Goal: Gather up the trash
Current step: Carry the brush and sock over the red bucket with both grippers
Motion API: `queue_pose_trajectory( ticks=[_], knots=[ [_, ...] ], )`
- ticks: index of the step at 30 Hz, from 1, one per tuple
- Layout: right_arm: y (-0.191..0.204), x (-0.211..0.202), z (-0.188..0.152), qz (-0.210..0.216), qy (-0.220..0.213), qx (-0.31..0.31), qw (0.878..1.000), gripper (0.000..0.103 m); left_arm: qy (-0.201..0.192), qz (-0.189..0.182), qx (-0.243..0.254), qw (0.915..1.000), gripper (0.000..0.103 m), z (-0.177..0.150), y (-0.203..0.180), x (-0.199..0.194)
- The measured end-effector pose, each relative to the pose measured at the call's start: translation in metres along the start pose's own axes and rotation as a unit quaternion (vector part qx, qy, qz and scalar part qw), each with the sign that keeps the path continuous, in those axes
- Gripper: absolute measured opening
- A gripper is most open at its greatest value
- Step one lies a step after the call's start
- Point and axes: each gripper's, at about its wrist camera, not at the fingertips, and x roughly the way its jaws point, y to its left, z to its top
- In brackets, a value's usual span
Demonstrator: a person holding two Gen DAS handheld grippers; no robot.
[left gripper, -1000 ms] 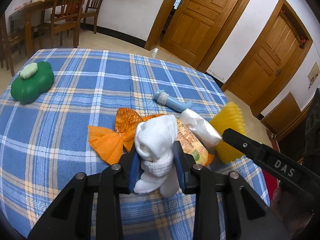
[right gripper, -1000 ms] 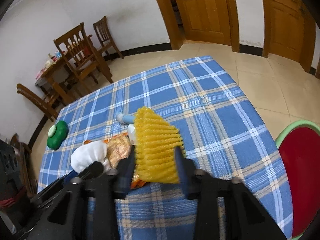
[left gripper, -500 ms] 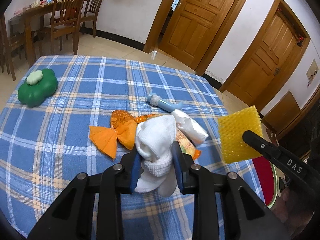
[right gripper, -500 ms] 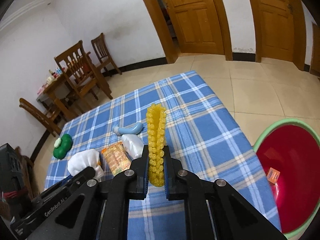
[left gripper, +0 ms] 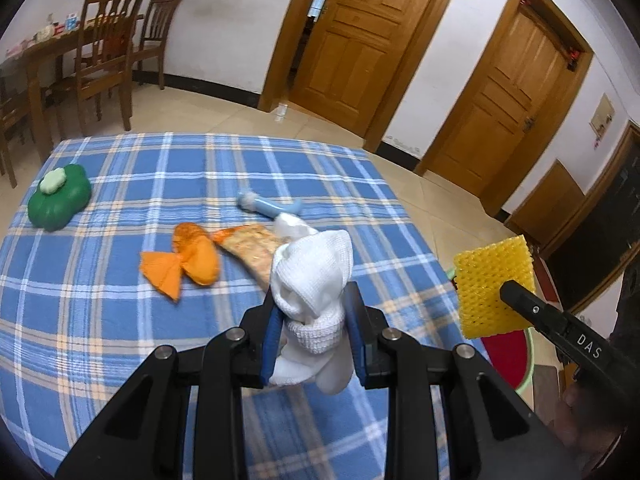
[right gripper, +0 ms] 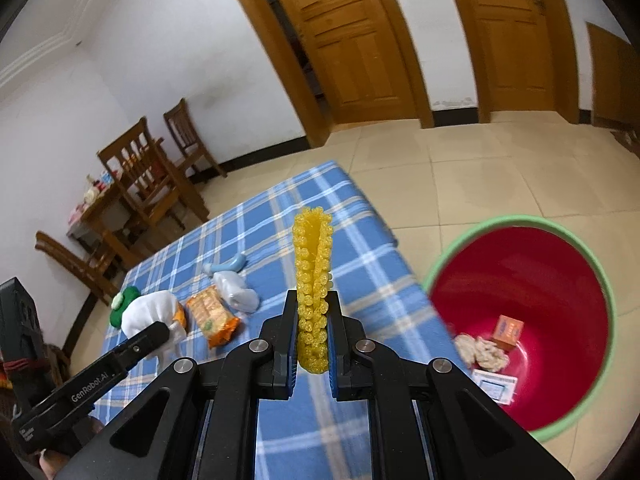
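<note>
Right gripper clamped flat on the yellow mesh pad, squeezed thin between the pads. Pad's long axis stood up and forward along the fingers, top end leaning toward the far edge of the plaid table. Landmark: red bin with the green rim, on the floor just off the table's right edge. Already held some scraps and a small orange box. Bin lay right of and below the right gripper, near, nothing between. Left gripper pinched narrow on the white cloth bundle, bundle bulging above the jaws. Sat over the table, farther from the bin, with the right gripper in between. So right hand nearer; judged its drop comes first, a swing right until the pad hangs over the bin mouth. Left on the table, well away from the bin: orange wrapper, snack packet, white bag, blue piece, green piece.
</note>
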Motion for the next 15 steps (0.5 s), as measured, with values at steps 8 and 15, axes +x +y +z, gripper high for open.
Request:
queue_pose_trajectory(
  ticks=[8, 15],
  knots=[
    [-0.037, -0.029, -0.005, -0.024, -0.021, 0.03, 0.999, 0.011, 0.017, -0.026, 0.028, 0.9991, 0.03, -0.01, -0.036, -0.002],
    [-0.07, -0.048, -0.01, -0.045, -0.036, 0.057, 0.997, 0.011, 0.028, -0.053, 0.058, 0.9965, 0.03, -0.017, -0.071, -0.001]
  ],
)
